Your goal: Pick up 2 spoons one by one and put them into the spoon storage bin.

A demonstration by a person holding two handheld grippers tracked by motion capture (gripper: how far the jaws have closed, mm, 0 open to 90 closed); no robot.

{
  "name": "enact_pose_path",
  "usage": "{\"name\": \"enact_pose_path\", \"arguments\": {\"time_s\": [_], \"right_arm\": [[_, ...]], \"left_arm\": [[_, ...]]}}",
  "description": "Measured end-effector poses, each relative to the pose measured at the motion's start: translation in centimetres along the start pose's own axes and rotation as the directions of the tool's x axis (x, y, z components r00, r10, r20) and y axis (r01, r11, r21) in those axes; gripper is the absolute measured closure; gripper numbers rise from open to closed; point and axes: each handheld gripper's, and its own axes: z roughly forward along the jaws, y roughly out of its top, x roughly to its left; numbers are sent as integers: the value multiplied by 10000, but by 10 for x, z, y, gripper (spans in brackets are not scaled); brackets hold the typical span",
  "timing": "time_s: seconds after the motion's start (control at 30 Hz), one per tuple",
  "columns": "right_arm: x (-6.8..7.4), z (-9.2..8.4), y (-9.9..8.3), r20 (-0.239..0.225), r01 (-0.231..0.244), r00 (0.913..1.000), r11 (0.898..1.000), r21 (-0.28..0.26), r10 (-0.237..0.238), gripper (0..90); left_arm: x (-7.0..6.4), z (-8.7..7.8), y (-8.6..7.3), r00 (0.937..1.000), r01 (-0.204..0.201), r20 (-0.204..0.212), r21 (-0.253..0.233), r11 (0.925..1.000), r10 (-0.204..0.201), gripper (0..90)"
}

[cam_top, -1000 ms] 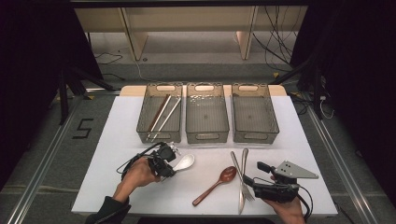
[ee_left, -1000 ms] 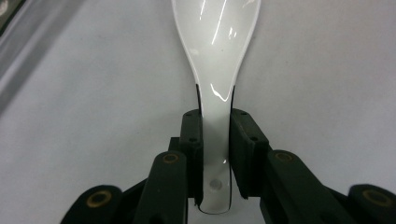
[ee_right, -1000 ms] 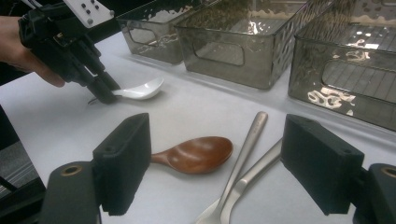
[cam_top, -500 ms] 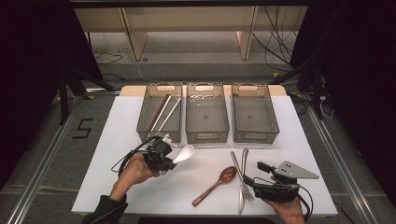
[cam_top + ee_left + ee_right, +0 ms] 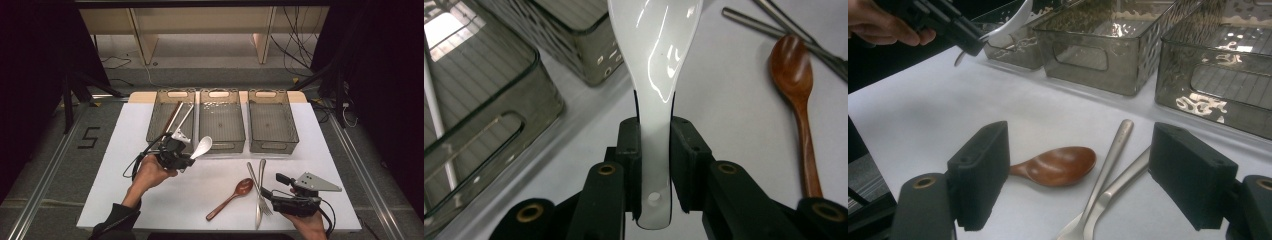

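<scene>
My left gripper (image 5: 189, 159) is shut on the handle of a white ceramic spoon (image 5: 203, 147) and holds it in the air just in front of the left bin (image 5: 153, 122) and middle bin (image 5: 222, 145). In the left gripper view the two pads clamp the spoon's handle (image 5: 655, 150) and its bowl points away. At the table's front right, my right gripper (image 5: 270, 185) rests low with its jaws wide apart and nothing between them. Just past it lie a brown wooden spoon (image 5: 1058, 165) and a metal fork and spoon (image 5: 1109, 167).
Three clear grey bins stand in a row at the back of the white table (image 5: 125, 170); the left one holds chopsticks (image 5: 178, 117), and the right bin (image 5: 274, 146) stands beside the middle one. The wooden spoon (image 5: 232, 198) and the metal pieces (image 5: 260, 186) lie at front centre.
My left gripper has risen off the table with the white spoon and moved toward the bins. The right gripper has stayed where it was.
</scene>
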Motion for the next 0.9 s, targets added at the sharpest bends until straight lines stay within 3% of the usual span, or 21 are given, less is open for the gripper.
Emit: {"name": "enact_pose_path", "arguments": {"time_s": [0.47,0.9], "right_arm": [[-1,0,0,-39,-62,10000,10000,-28,62,253],[-1,0,0,-64,-69,10000,10000,-16,69,253]], "left_arm": [[13,8,50,9987,325,-368,-621,9975,-349,759],[29,19,83,9954,550,-732,-902,9944,-617,758]]}}
